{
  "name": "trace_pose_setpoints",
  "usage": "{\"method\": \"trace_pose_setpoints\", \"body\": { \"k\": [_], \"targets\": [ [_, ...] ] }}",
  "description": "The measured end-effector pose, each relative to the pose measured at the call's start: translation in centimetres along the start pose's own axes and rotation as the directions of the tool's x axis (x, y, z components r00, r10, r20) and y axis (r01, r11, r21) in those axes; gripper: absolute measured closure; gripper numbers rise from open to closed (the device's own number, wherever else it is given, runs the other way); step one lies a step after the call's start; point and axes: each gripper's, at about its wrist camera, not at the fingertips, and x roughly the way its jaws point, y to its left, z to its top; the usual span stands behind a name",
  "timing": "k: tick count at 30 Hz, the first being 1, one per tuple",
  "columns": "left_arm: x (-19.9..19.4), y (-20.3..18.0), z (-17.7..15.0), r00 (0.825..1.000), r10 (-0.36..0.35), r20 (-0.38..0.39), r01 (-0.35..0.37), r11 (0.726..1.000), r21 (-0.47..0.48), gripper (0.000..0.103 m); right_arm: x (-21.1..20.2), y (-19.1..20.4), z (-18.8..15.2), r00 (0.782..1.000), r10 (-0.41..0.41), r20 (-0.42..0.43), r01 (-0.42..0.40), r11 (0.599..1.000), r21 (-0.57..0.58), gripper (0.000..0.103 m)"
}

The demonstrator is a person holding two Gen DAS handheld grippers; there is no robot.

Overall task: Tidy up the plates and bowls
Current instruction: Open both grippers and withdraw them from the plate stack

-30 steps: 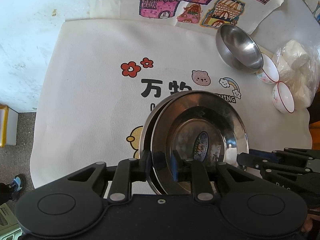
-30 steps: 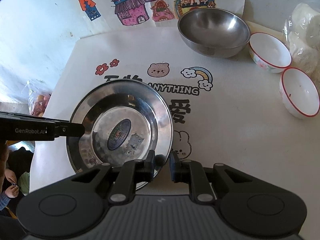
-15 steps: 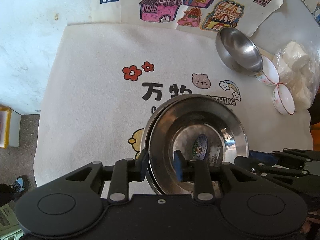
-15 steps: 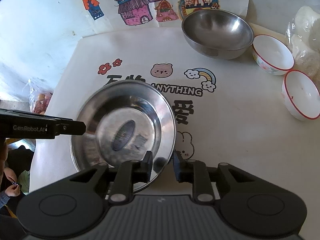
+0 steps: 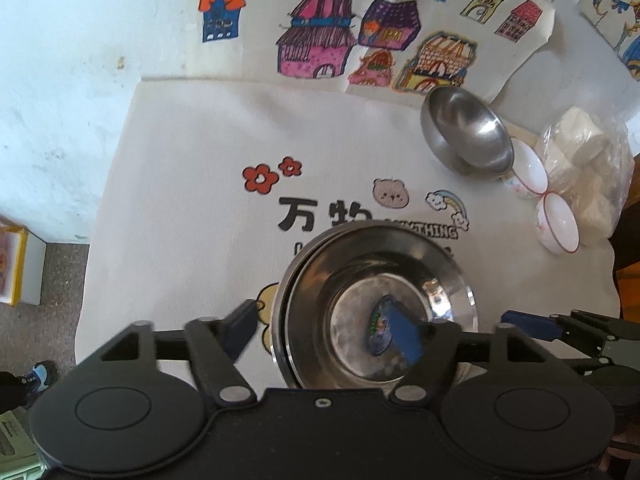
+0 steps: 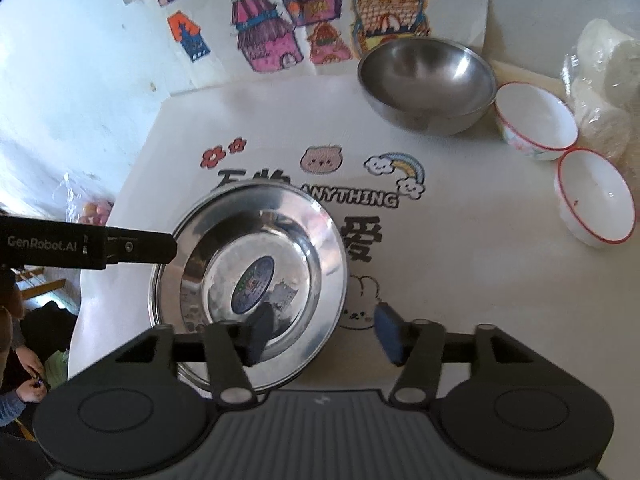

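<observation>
While the 2 shiny metal plates (image 5: 376, 280) sit stacked on the white cloth (image 5: 192, 184), both grippers hang over them with their fingers spread wide. The left gripper (image 5: 320, 334) has just been opening, and the left rim of the plates lies between its blue pads, but the pads do not press on it. The right gripper (image 6: 322, 332) has just been opening too, and the near right rim of the top plate lies between its pads, with no squeeze on it. The top plate has a small blue sticker (image 6: 253, 280) in its middle. It sits a little off to the right on the plate under it, so the lower rim peeks out on the left. Far back on the cloth stands a big metal bowl (image 6: 426, 84). Just beside it is a small white bowl with a red rim (image 6: 534, 122), and another white bowl (image 6: 594, 196) sits near that one. A plastic bag of white lumps (image 5: 580, 168) lies behind the 2 small bowls. Paper with drawn houses (image 5: 360, 40) lies at the back.
</observation>
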Motion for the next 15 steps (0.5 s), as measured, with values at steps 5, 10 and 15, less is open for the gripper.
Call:
{"method": "trace_pose_setpoints", "body": {
  "k": [5,10,15],
  "targets": [
    [0.1,-1.4,0.1,1.000,-0.007,0.004,0.007,1.000,0.004,0.005,-1.4,-1.6,-0.4,0.999,0.001,0.047,-0.004,0.998,0.056,0.007],
    [0.8,-3.1,0.3,1.000,-0.002,0.001,0.002,0.999,0.033,0.001,-2.8,-4.0,-1.3,0.995,-0.030,0.096,0.017,0.991,0.133,0.000],
    [0.5,-5.3,1.8,0.998,0.009,0.061,-0.016,0.994,0.111,0.001,-3.8,-7.1,-2.6,0.984,-0.071,0.164,0.023,0.960,0.278,0.000]
  ]
}}
